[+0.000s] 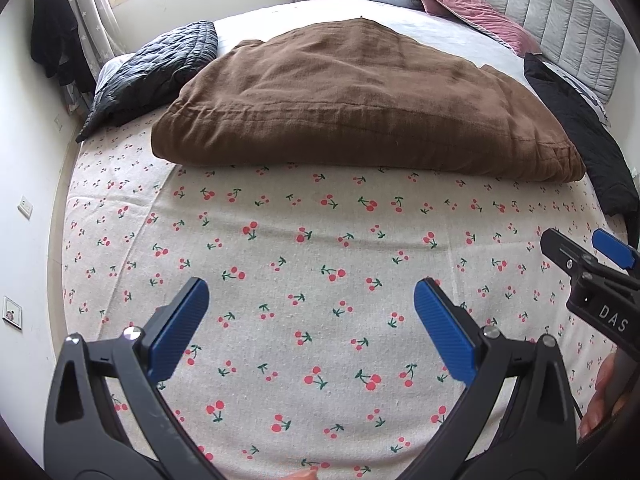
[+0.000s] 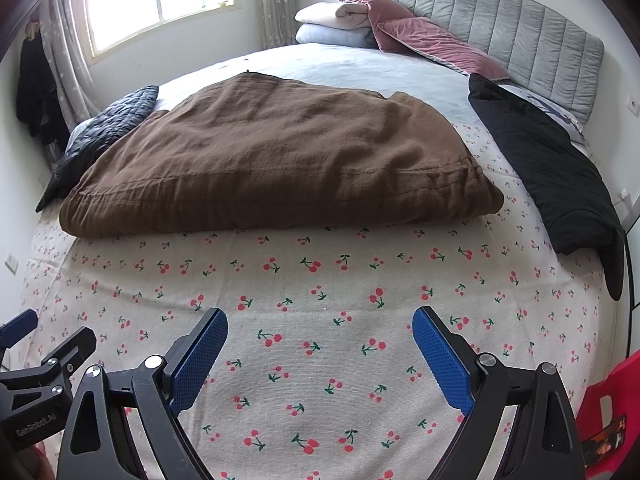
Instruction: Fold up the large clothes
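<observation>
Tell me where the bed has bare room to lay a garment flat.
Free: the cherry-print sheet between both open grippers and the brown folded garment. Crowded: brown garment mid-bed, dark quilted jacket to its left, black garment right, pillows at the headboard.

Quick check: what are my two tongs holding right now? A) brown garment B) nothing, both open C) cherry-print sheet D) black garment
B: the left tongs and right tongs both gape open above the cherry-print sheet, short of the folded brown garment.
</observation>
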### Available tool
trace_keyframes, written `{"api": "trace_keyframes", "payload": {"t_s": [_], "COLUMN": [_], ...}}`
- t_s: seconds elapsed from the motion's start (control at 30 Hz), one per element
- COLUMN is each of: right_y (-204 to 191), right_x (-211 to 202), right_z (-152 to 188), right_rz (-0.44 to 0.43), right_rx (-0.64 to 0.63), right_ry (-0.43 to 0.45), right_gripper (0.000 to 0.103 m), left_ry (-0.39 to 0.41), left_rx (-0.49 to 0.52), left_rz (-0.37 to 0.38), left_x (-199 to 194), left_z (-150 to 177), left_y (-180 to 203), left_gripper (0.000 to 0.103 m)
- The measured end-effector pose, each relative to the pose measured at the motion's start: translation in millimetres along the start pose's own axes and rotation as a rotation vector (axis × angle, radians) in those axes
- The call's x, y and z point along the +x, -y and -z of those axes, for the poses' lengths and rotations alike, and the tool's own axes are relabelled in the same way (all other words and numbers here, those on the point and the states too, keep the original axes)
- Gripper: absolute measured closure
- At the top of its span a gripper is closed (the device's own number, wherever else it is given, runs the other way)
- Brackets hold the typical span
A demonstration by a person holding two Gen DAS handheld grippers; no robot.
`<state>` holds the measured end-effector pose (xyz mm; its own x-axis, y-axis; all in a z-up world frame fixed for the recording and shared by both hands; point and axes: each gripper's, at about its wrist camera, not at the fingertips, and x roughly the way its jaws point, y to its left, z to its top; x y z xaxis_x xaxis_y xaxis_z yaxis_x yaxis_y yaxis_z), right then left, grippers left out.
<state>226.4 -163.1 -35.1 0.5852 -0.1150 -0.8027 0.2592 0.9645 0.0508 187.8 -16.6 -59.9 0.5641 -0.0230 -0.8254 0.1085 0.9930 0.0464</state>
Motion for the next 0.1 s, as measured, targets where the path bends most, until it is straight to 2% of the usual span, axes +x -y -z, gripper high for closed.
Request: {"api": "trace_keyframes", "payload": {"t_s": [0.1], "right_y": [-0.4], "right_x": [3.5], "right_z": [1.3], "right_rz": [-0.005], "right_rx": [-0.003], "right_ry": [-0.012], "right_gripper": [0.008], "left_ry": [-0.030], "left_rx": [0.002], "left_rz": [0.055], "left_x": [5.7], "left_z": [2.2], "left_y": [3.0], "left_gripper": [0.001]}}
